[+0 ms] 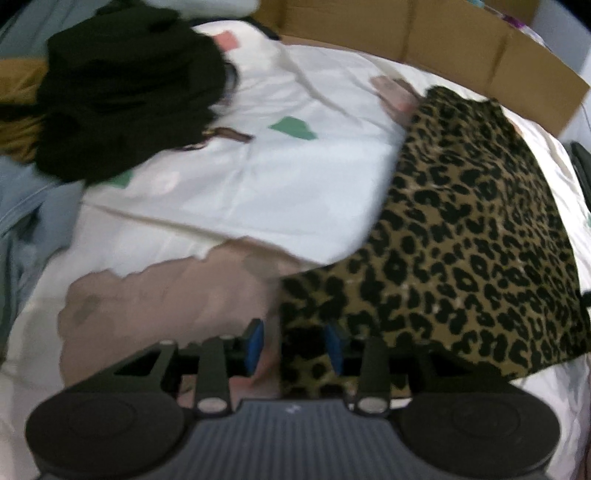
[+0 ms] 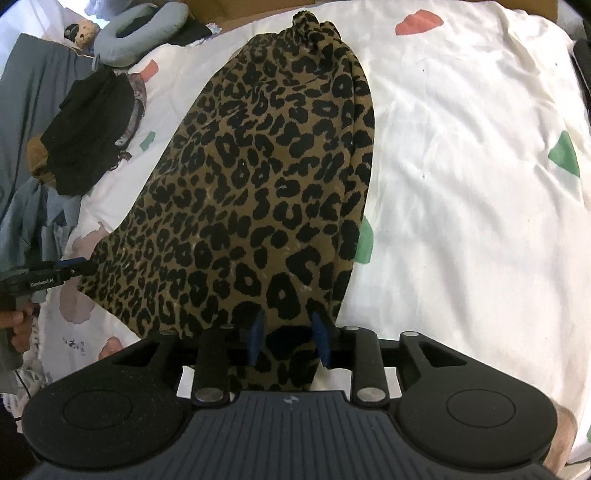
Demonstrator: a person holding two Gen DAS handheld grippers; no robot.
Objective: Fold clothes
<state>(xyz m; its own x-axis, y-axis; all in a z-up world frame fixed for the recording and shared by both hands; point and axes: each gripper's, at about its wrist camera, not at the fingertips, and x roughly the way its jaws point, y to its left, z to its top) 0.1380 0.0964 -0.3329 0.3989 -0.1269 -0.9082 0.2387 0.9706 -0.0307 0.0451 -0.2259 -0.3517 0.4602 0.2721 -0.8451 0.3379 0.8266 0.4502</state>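
A leopard-print garment (image 2: 266, 177) lies stretched on a white bedsheet (image 2: 461, 184) with coloured patches. It also shows in the left wrist view (image 1: 461, 229). My right gripper (image 2: 288, 338) has its blue pads either side of the garment's near hem, with cloth between them. My left gripper (image 1: 295, 347) sits at the garment's other near corner, cloth edge between its pads. The left gripper also shows in the right wrist view (image 2: 74, 267), at the garment's left corner.
A pile of black and tan clothes (image 1: 122, 96) lies at the left, also in the right wrist view (image 2: 85, 133). A cardboard box (image 1: 443, 40) stands behind the bed. A grey neck pillow (image 2: 136, 33) and grey-blue cloth (image 2: 26, 110) lie far left.
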